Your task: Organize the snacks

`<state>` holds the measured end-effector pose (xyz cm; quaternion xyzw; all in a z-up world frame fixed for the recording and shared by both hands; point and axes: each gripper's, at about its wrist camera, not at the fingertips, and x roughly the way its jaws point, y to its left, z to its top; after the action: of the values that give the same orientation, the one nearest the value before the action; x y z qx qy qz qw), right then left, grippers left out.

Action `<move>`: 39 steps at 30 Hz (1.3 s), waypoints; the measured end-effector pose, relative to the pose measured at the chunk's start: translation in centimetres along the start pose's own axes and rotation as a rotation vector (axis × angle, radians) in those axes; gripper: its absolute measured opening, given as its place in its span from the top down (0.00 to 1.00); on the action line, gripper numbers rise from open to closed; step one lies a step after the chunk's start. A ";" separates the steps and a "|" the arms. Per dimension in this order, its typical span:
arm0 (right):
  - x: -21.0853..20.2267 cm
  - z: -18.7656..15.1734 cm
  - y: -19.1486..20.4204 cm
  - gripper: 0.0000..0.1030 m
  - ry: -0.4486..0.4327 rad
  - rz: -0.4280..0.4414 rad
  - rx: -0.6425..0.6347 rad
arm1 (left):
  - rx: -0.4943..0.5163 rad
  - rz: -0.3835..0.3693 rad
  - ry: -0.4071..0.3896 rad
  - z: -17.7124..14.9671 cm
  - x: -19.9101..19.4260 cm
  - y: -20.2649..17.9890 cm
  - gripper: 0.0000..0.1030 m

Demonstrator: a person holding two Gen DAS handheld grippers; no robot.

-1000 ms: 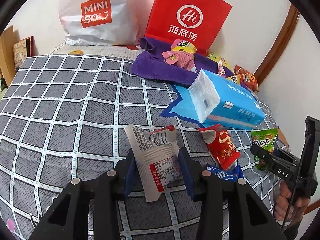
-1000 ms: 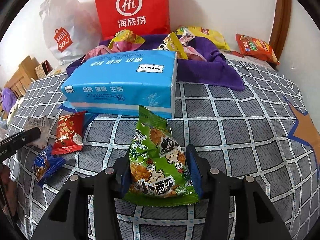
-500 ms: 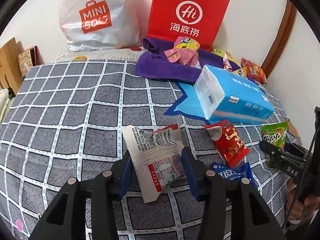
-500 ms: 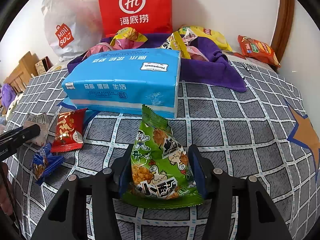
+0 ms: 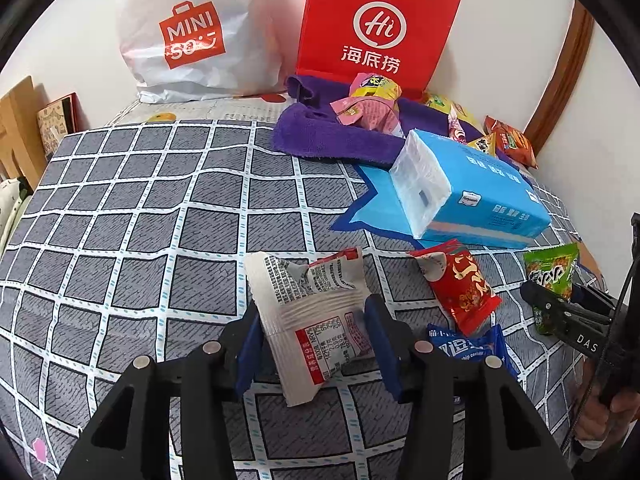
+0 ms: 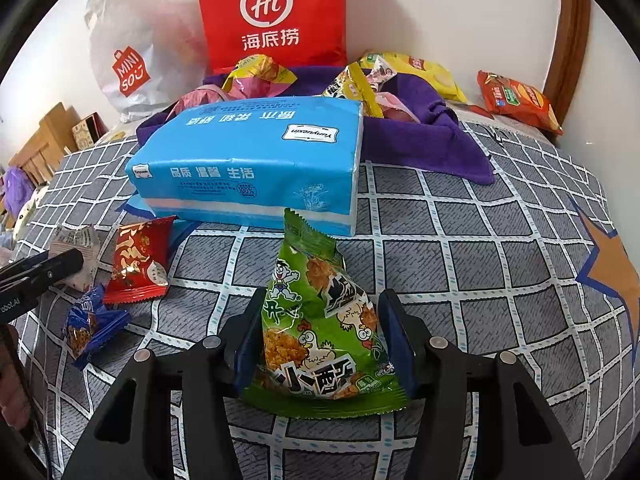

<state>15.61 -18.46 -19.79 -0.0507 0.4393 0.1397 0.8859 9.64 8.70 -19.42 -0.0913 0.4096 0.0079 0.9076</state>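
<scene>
A bed under a grey checked cover [image 5: 160,208] carries everything. At the far side stand a white shopping bag [image 5: 188,32] and a red paper bag [image 5: 376,28], with a purple towel [image 5: 320,136] heaped with snacks in front of them. Nearer lies a blue tissue pack [image 6: 248,160].

The green snack packet [image 6: 320,328] rests on the cover near the tissue pack, between the pads of the right tongs [image 6: 320,340]. These have just been opening, and a gap shows on the right pad's side, so they look released. The white snack packet [image 5: 312,312] lies left of a red packet [image 5: 456,288] and a small blue packet [image 5: 468,348]. The left tongs [image 5: 312,340] straddle it; they too have just been opening, though whether the pads touch it I cannot tell.

Both packets seem set down here in a near row. To finish well, draw each pair straight back without dragging the crinkly film, then fetch more from the towel pile.
</scene>
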 end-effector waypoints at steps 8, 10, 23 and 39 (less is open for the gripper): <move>-0.1 0.0 -0.1 0.46 -0.002 0.008 0.008 | -0.001 -0.001 0.000 0.0 0.0 0.0 0.53; -0.1 0.0 -0.2 0.47 -0.003 0.009 0.011 | -0.001 -0.001 0.000 0.0 0.0 0.0 0.53; -0.2 0.0 -0.2 0.50 -0.010 0.014 0.025 | 0.001 -0.001 -0.002 0.0 0.1 -0.1 0.53; -0.2 0.0 -0.9 0.55 -0.025 0.061 0.067 | -0.032 -0.048 -0.002 -0.1 -0.2 0.6 0.61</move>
<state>15.73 -19.39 -19.68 -0.0060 0.4339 0.1523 0.8880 9.39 9.33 -19.46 -0.1156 0.4061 -0.0075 0.9065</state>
